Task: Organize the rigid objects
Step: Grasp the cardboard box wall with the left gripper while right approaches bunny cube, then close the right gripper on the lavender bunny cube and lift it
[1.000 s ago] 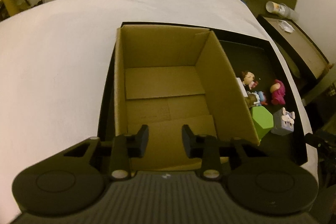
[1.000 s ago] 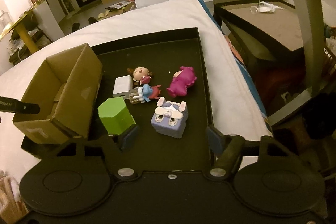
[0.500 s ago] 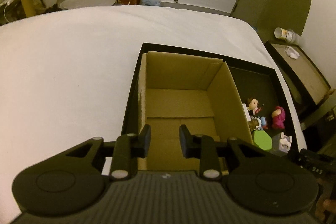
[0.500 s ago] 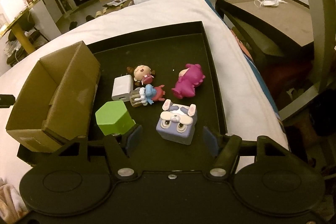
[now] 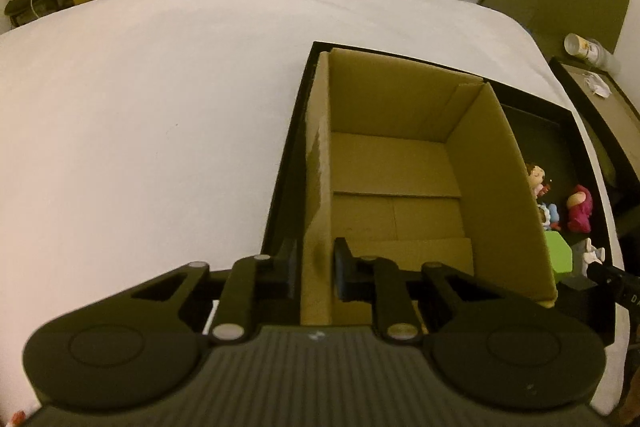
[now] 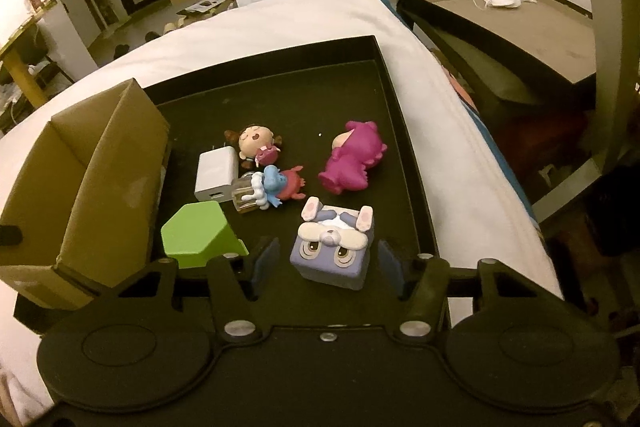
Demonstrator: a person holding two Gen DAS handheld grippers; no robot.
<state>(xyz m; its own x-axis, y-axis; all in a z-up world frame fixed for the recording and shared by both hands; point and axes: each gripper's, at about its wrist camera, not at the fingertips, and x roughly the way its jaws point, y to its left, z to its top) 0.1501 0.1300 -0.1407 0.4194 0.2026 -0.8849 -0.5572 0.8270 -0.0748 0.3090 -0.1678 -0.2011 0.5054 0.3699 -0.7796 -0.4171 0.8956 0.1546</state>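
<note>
The right gripper [image 6: 327, 267] hangs wide open low over the black tray [image 6: 404, 147], its fingers flanking the purple bunny-face cube [image 6: 334, 253] without touching it. A green hexagonal block [image 6: 198, 237] sits just left, beside the cardboard box [image 6: 100, 163]. Farther back lie a white charger [image 6: 216, 173], a brown-haired doll [image 6: 256, 143], a blue-and-red figurine [image 6: 280, 185] and a magenta dinosaur toy [image 6: 354, 157].

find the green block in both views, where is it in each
Left wrist: green block at the far right edge, mostly hidden behind the box's right wall, just above the right hand-held gripper's tip.
Right wrist: green block lower left of centre, on the tray beside the left finger.
Shared landmark: the cardboard box, directly left of the block in both views.
</note>
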